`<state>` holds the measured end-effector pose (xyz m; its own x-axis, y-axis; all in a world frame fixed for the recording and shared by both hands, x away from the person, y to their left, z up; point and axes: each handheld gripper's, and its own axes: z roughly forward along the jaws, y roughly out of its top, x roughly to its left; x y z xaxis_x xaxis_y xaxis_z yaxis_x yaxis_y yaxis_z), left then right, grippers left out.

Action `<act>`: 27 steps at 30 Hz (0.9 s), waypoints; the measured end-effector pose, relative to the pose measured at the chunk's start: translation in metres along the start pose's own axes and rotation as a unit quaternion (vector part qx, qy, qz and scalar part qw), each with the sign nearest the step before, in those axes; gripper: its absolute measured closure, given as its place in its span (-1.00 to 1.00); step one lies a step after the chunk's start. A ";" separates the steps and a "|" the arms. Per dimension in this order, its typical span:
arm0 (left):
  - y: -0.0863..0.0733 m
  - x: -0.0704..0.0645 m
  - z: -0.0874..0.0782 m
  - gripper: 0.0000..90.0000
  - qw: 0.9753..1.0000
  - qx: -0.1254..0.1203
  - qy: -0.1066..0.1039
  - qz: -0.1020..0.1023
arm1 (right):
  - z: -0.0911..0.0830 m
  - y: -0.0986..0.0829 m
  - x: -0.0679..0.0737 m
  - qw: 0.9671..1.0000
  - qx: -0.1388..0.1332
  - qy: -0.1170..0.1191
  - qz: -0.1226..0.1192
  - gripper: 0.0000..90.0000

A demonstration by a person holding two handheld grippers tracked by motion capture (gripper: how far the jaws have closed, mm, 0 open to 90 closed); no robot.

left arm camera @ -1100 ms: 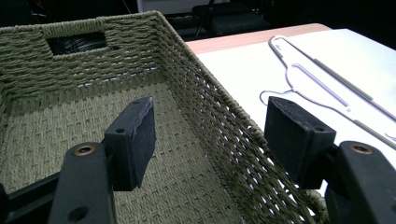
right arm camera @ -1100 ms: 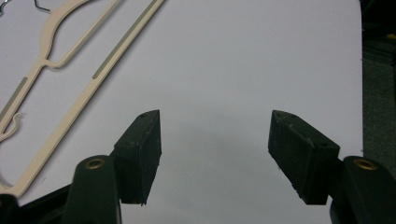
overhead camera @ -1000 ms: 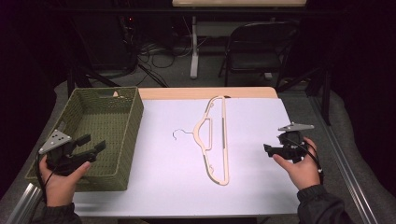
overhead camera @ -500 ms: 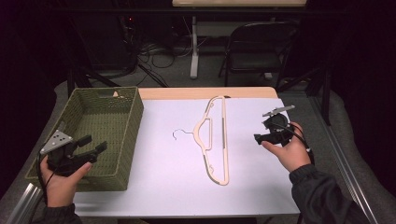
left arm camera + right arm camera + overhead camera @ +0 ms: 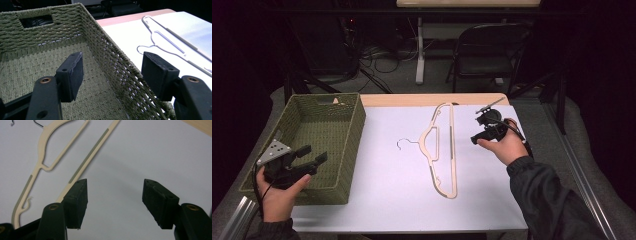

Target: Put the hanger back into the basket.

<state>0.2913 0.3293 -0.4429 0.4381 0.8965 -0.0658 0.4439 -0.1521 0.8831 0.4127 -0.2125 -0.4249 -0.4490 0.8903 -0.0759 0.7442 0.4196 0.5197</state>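
1. On the white surface (image 5: 387,190), near its middle, a cream hanger (image 5: 443,150) lies flat, its metal hook (image 5: 404,142) pointing toward the basket side.
2. At the left edge stands a green woven basket (image 5: 344,150) — nothing can be seen inside it.
3. The left gripper (image 5: 309,159) hangs over the basket's near corner; in the left gripper view its fingers (image 5: 72,75) are spread wide, one above the basket floor, the other beyond the rim, pinching nothing.
4. The right gripper (image 5: 477,137) is held just right of the hanger's long bar — its fingers (image 5: 76,202) are spread apart over bare surface, with the hanger beside the left one, not touched.
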 end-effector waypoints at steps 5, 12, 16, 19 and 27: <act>0.000 -0.001 0.000 -0.24 1.000 0.000 -0.002 0.002 | 0.011 0.015 0.003 1.000 0.026 0.007 -0.001 -0.18; 0.001 0.000 -0.001 -0.24 1.000 0.000 0.000 0.002 | 0.015 0.031 0.007 0.999 0.037 0.003 -0.006 -0.15; 0.001 0.000 -0.001 -0.24 1.000 0.000 0.000 0.002 | 0.020 0.043 0.011 0.999 0.040 -0.002 -0.005 -0.17; 0.000 0.000 -0.001 -0.24 1.000 0.001 0.000 0.002 | 0.023 0.047 0.013 0.999 0.033 0.003 -0.001 -0.12; 0.000 0.000 -0.001 -0.24 1.000 0.000 -0.001 0.002 | 0.046 0.058 0.027 0.999 0.038 0.006 -0.004 -0.06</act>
<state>0.2902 0.3301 -0.4423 0.4404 0.8955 -0.0635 0.4432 -0.1554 0.8829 0.4665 -0.1563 -0.4360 -0.4603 0.8851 -0.0687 0.7759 0.4387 0.4534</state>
